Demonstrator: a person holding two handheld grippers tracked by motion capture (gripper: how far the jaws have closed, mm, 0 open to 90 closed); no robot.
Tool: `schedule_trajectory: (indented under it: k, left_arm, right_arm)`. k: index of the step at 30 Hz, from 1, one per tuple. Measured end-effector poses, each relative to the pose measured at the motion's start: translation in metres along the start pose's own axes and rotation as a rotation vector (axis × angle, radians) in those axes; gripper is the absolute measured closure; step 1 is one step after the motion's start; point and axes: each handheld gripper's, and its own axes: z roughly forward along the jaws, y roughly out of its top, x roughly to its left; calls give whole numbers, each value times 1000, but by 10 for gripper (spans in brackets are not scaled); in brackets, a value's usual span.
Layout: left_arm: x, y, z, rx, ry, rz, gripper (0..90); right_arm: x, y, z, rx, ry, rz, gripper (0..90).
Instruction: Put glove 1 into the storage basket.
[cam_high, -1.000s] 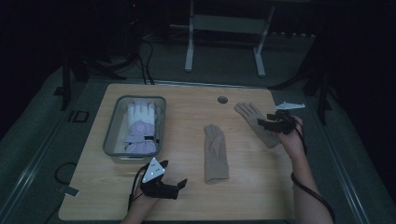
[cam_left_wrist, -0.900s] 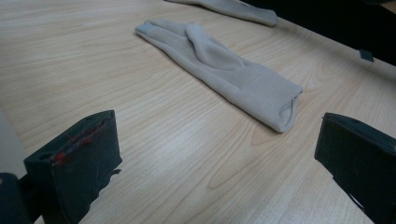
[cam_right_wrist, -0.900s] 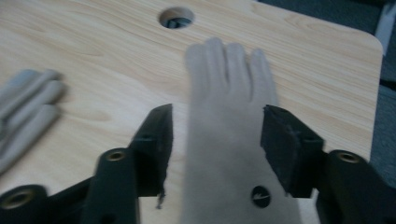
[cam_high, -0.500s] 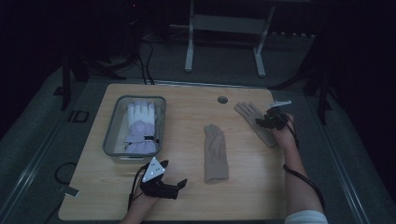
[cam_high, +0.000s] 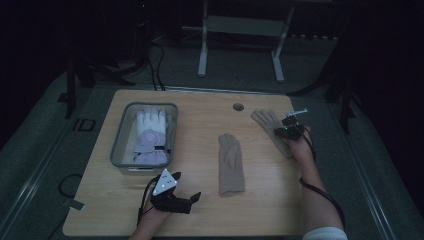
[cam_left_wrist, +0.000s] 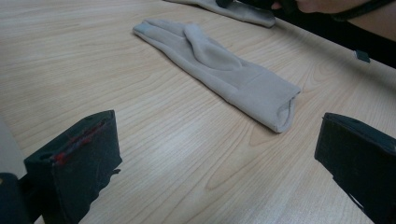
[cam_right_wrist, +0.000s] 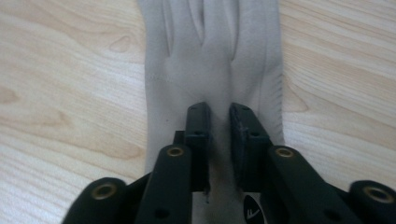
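Observation:
Two beige gloves lie flat on the wooden table (cam_high: 200, 125). One glove (cam_high: 231, 162) (cam_left_wrist: 219, 70) lies in the middle, fingers pointing away from me. The other glove (cam_high: 265, 120) (cam_right_wrist: 210, 51) lies at the right. My right gripper (cam_high: 286, 131) (cam_right_wrist: 220, 121) sits on that glove's cuff end, with its jaws shut on a raised fold of the fabric. Near the front edge my left gripper (cam_high: 192, 202) (cam_left_wrist: 219, 140) stands wide open, holding nothing. It points at the middle glove's cuff from a short distance.
A grey bin (cam_high: 119, 145) at the left holds white and purple gloves (cam_high: 150, 135). A round cable hole (cam_high: 238, 107) sits at the back of the table. Cables trail from both grippers. Dark floor and a metal stand lie beyond the table.
My right gripper has come down and a little left onto the right glove and closed on its fabric. The left gripper has stayed put.

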Motion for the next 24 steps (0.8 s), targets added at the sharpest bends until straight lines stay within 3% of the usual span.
schedule_trajectory:
  k: [2,3,5,6,12,18,24]
  left_arm:
    - [0,0,0,-1,0,-3,5]
    - [0,0,0,1,2,-2,4]
    - [1,0,1,-1,2,-3,4]
    - [1,0,1,0,4,-3,4]
    - [1,0,1,-3,4,-5,4]
    - [0,1,0,-7,3,-3,4]
    - [-1,3,-1,-13,5,4,5]
  right_arm:
    - [-1,-1,-1,-9,-4,103,807]
    - [0,-1,-2,-11,-14,124,812]
    - [1,0,-3,-7,-31,130,815]
    - [5,1,-7,-5,-64,129,822]
    - [13,4,-25,-29,-89,160,825]
    - [22,1,-51,-67,-107,222,827]
    - [32,-14,-86,-129,-131,289,827]
